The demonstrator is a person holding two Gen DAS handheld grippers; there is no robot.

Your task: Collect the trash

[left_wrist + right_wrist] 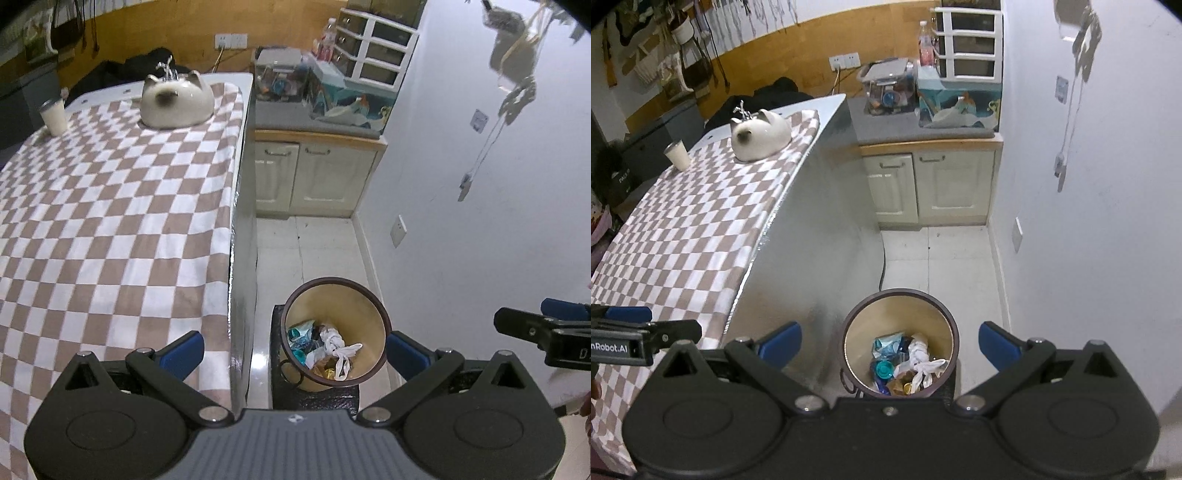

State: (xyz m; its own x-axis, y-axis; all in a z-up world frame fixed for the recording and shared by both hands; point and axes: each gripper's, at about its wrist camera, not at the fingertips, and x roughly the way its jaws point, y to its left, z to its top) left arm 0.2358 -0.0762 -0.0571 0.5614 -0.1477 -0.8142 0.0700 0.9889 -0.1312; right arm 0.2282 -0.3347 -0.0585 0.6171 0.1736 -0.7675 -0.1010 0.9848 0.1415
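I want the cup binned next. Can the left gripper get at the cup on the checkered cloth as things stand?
Probably yes. The left gripper is open and empty, and the cup stands alone at the far corner of the cloth, with nothing between them, though it looks a long stretch.

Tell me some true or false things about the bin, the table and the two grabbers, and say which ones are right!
1. The trash bin already has rubbish in it. True.
2. The left gripper is squeezing a piece of trash. False: its jaws are wide open and hold nothing.
3. A cat-shaped ceramic piece sits on the checkered cloth. True.
4. The bin stands on top of the table. False: it is down on the floor beside the table.
5. The right gripper is shut. False: it is open, with the bin showing between its fingers.
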